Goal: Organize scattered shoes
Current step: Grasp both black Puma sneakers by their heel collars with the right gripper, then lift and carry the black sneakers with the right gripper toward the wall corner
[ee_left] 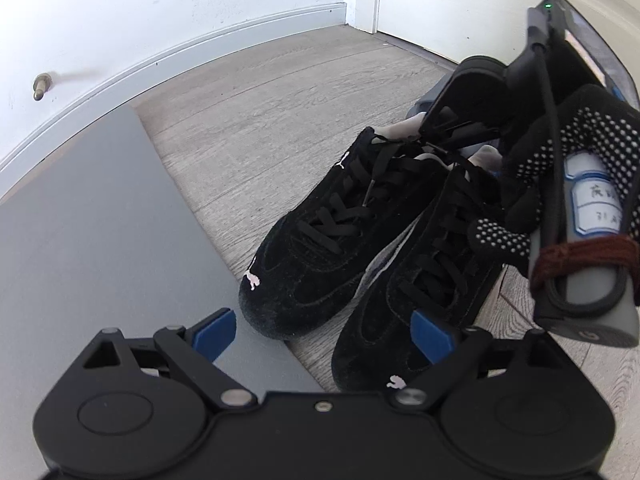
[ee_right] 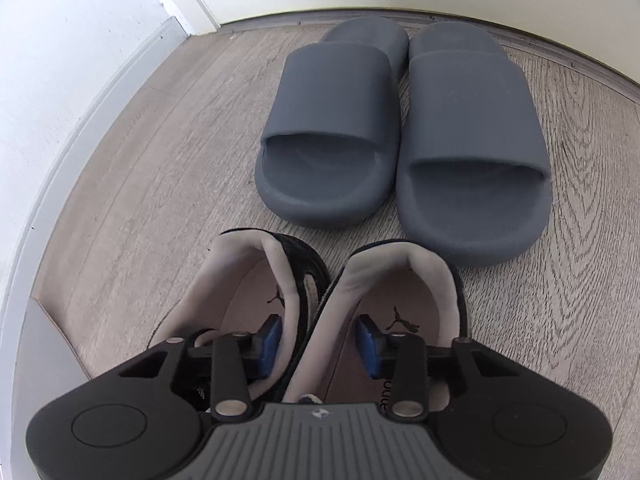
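Note:
Two black suede sneakers (ee_left: 360, 240) stand side by side on the wood floor, toes toward my left gripper (ee_left: 324, 336). That gripper is open just in front of the toes, its blue pads apart and clamping nothing. In the right wrist view my right gripper (ee_right: 320, 342) has one finger inside each sneaker (ee_right: 320, 292), shut on the two inner collars pressed together. A gloved hand (ee_left: 580, 160) holds the right gripper at the sneakers' heels.
A pair of grey slides (ee_right: 400, 132) sits neatly just beyond the sneakers' heels, near the door threshold. A flat grey mat (ee_left: 88, 240) lies left of the sneakers along the white baseboard. A metal door stop (ee_left: 40, 86) sticks out of the wall.

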Action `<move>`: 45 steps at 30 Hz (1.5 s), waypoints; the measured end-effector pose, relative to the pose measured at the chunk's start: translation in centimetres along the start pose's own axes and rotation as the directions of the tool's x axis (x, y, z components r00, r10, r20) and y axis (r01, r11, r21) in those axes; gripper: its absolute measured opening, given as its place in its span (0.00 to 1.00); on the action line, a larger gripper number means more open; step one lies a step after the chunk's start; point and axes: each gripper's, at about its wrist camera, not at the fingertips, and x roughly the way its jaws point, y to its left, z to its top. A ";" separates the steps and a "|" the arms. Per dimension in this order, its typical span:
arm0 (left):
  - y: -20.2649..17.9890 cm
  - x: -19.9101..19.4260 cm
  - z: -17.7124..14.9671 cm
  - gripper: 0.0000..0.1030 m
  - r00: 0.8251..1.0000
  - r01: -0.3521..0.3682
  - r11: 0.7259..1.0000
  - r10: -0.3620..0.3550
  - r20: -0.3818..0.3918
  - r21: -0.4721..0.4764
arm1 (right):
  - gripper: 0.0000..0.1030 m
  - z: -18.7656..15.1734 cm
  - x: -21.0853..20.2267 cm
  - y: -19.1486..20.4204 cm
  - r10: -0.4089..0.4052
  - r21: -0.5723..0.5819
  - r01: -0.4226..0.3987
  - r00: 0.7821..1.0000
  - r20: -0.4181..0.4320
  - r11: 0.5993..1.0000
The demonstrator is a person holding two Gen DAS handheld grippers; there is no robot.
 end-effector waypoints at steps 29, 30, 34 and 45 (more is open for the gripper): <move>5.1 -4.4 2.6 0.92 0.984 0.063 0.985 -0.035 0.172 -0.163 | 0.23 -7.3 -15.8 0.9 0.318 -0.506 -0.025 0.803 0.503 0.862; 5.1 -4.6 2.6 0.92 0.984 0.067 0.984 -0.038 0.176 -0.164 | 0.22 -7.4 -16.2 1.0 0.315 -0.511 0.000 0.787 0.530 0.860; 4.5 -5.2 2.8 0.92 0.982 0.074 0.985 -0.045 0.184 -0.154 | 0.22 -7.0 -18.0 0.8 0.302 -0.482 0.051 0.721 0.624 0.875; -0.3 -10.1 2.8 0.92 0.951 0.139 0.989 -0.120 0.285 -0.049 | 0.22 -5.9 -28.7 -6.2 0.210 -0.303 0.095 0.528 0.823 0.948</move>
